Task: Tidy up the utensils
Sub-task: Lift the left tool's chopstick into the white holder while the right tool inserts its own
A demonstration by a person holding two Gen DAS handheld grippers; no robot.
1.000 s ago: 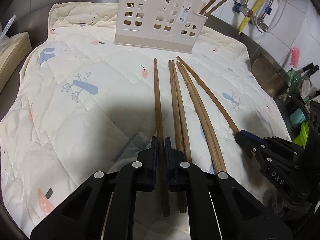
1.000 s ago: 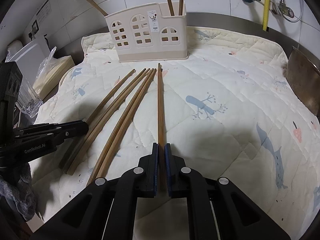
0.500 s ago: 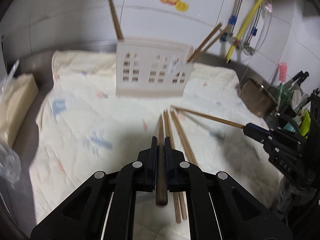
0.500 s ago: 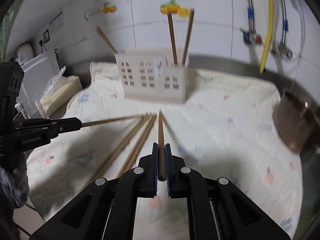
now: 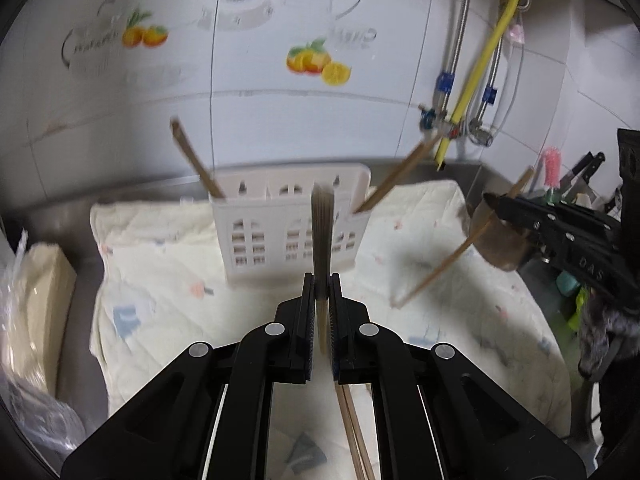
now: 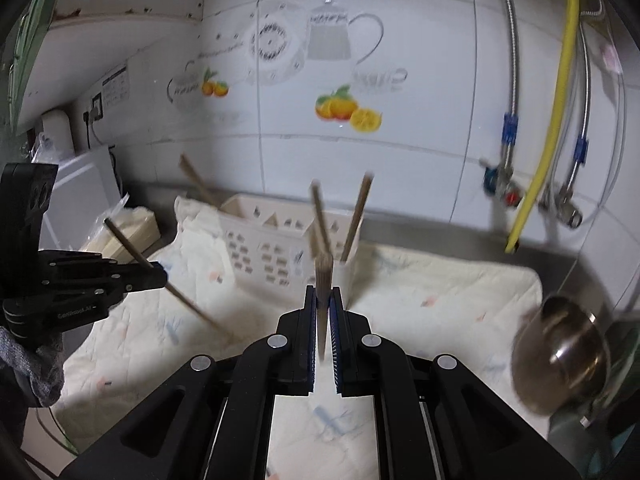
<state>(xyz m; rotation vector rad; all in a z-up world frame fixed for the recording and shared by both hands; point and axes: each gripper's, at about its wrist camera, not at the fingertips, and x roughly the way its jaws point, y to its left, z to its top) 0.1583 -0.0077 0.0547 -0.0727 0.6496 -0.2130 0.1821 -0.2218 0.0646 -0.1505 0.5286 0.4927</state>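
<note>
My left gripper (image 5: 321,280) is shut on a wooden chopstick (image 5: 322,236), held in the air and pointing at the cream utensil holder (image 5: 292,228). My right gripper (image 6: 324,292) is shut on another chopstick (image 6: 323,272), also lifted, in front of the utensil holder (image 6: 272,240). The holder has one chopstick (image 5: 196,160) at its left end and two at its right end (image 6: 358,216). The right gripper (image 5: 492,204) shows in the left view with its chopstick (image 5: 440,268) slanting down. The left gripper (image 6: 160,276) shows in the right view. Loose chopsticks (image 5: 352,432) lie on the quilted cloth (image 5: 160,300).
A metal bowl (image 6: 560,352) sits at the right edge of the cloth. A cream box (image 5: 32,308) and plastic bags lie at the left. Pipes and a yellow hose (image 6: 552,120) run down the tiled wall. Knives and a brush (image 5: 560,176) stand far right.
Both grippers have lifted their chopsticks off the cloth and tilted up, from lying flat a second ago to raised and aimed toward the holder and wall now.
</note>
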